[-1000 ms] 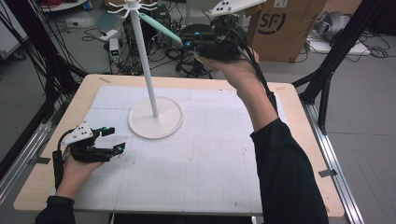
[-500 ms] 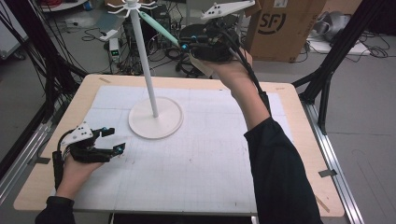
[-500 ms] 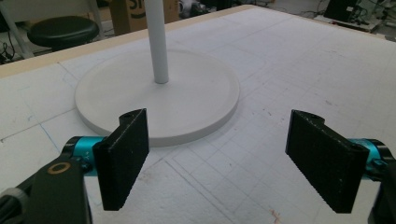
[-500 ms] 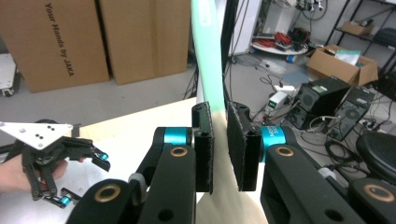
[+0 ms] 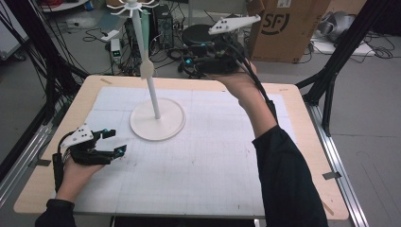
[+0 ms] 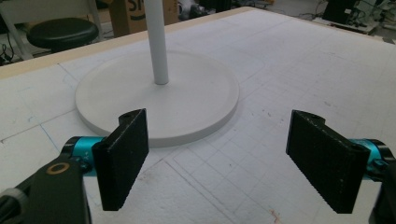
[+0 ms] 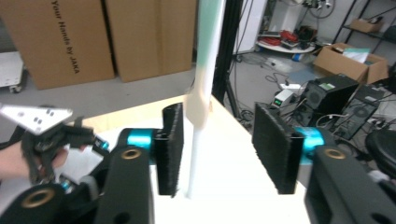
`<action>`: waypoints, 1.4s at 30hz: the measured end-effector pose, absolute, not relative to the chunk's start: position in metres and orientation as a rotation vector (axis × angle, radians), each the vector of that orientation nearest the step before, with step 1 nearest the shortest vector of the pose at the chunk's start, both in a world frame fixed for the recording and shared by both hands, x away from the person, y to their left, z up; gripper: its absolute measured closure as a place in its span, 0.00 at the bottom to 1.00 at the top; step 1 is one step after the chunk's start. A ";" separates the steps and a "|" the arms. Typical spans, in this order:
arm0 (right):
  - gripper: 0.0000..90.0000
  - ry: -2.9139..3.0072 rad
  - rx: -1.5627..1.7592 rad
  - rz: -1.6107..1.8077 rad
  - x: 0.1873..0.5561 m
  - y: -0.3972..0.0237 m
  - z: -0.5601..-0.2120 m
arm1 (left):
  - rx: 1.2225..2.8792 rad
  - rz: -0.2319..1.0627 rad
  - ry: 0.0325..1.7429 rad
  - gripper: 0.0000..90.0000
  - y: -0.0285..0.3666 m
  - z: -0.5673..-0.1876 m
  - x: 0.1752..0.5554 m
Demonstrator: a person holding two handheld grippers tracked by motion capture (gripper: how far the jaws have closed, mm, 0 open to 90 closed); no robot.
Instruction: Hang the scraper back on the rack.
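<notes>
A white stand (image 5: 157, 124) with a round base and a tall pole stands on the table; its hooks are at the top (image 5: 135, 6). A long utensil (image 5: 147, 70), pale green above and cream at its lower end, hangs straight down beside the pole. My right gripper (image 5: 187, 66) is held high, just right of the utensil, open. In the right gripper view the utensil (image 7: 204, 70) hangs free between and beyond the open jaws (image 7: 217, 140). My left gripper (image 5: 116, 142) rests low at the table's front left, open and empty, with the stand's base (image 6: 159, 100) ahead of it.
White gridded paper (image 5: 213, 156) covers the wooden table (image 5: 293, 101). Cardboard boxes (image 5: 288, 28), a black stool (image 5: 201, 33), cables and computer cases lie on the floor behind. Black frame legs (image 5: 331, 80) stand at the right.
The utensil was tilted in the right gripper's grasp near the stand's top. Now it hangs straight down from the stand, and the right gripper has opened and drawn slightly away.
</notes>
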State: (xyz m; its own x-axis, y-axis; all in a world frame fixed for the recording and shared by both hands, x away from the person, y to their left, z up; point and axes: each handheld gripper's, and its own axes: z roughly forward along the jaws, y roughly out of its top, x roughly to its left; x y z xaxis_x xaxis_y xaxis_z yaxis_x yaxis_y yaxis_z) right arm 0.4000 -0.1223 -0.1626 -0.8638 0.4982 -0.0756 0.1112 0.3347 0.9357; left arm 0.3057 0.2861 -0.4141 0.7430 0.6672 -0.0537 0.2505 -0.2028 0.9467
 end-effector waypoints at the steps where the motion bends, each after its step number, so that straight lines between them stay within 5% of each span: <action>1: 0.52 2.259 0.541 1.553 0.399 -0.127 -0.167 | 1.775 0.448 0.723 0.24 0.287 -0.414 0.306; 11: 0.31 2.248 0.524 1.605 0.373 -0.196 -0.238 | 1.753 0.485 0.732 0.22 0.294 -0.409 0.308; 25: 0.21 2.213 0.773 1.649 0.339 -0.292 -0.358 | 1.756 0.533 0.771 0.22 0.310 -0.411 0.309; 42: 0.18 2.206 0.919 1.563 0.338 -0.318 -0.401 | 1.805 0.526 0.774 0.22 0.306 -0.418 0.316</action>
